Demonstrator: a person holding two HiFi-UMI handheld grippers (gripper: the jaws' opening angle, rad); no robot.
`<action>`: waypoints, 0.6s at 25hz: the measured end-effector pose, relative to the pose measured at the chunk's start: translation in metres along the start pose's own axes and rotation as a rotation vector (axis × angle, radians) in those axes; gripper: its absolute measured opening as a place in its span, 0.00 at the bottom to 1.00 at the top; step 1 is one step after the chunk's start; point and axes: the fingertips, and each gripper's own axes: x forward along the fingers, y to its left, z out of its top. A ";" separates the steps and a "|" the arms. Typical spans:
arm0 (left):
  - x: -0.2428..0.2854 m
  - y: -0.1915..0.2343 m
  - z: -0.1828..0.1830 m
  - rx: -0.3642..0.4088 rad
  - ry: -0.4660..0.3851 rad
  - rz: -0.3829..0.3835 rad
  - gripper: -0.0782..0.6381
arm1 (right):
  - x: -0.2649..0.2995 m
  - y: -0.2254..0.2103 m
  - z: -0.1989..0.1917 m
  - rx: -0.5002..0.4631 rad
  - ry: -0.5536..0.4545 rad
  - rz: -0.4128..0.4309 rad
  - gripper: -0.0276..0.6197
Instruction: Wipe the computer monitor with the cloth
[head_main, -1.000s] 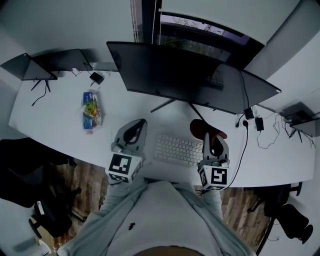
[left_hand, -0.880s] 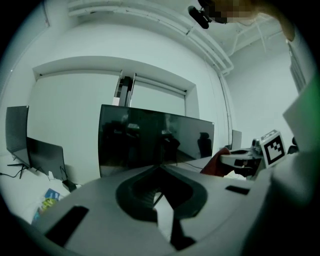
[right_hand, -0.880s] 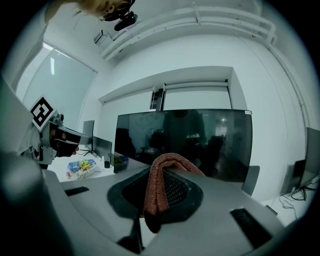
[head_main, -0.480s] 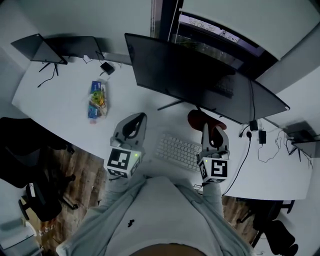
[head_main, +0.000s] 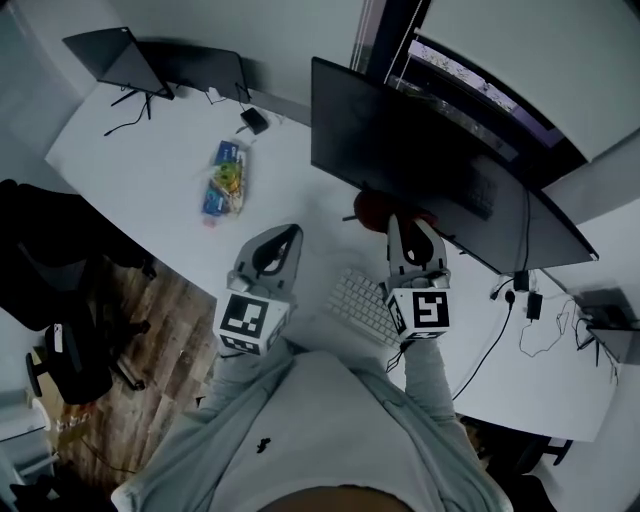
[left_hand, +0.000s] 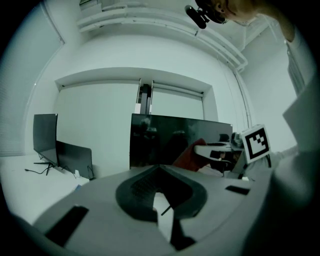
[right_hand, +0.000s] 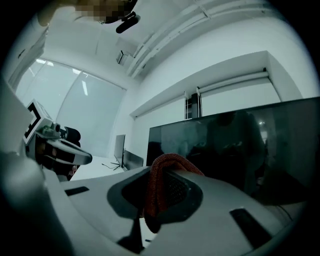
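The wide dark computer monitor (head_main: 430, 165) stands on the white desk (head_main: 150, 165). My right gripper (head_main: 400, 224) is shut on a red cloth (head_main: 372, 208), held just below the screen's lower left edge. In the right gripper view the cloth (right_hand: 159, 182) folds over the jaws, with the monitor (right_hand: 240, 145) close ahead. My left gripper (head_main: 288, 234) hovers over the desk left of the keyboard, shut with nothing in it. The left gripper view shows the monitor (left_hand: 170, 137), the cloth (left_hand: 188, 155) and the right gripper (left_hand: 217, 150) to its right.
A white keyboard (head_main: 360, 305) lies between the grippers. A colourful packet (head_main: 224, 190) and a small black adapter (head_main: 253, 121) lie on the desk's left part, with a second dark screen (head_main: 130, 55) at the far left. Cables (head_main: 535, 320) trail at the right. A black chair (head_main: 45, 270) stands left of the desk.
My right gripper has carried the red cloth forward and up from beside the keyboard to the monitor's lower edge. The left gripper has barely moved. The head view has shifted.
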 end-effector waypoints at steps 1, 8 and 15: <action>-0.003 0.002 -0.001 -0.001 -0.001 0.009 0.14 | 0.009 0.006 0.006 0.005 -0.018 0.021 0.10; -0.020 0.017 -0.010 -0.015 -0.001 0.054 0.14 | 0.073 0.040 0.057 -0.040 -0.120 0.118 0.10; -0.030 0.023 -0.009 -0.013 -0.001 0.058 0.14 | 0.132 0.056 0.099 -0.091 -0.168 0.141 0.10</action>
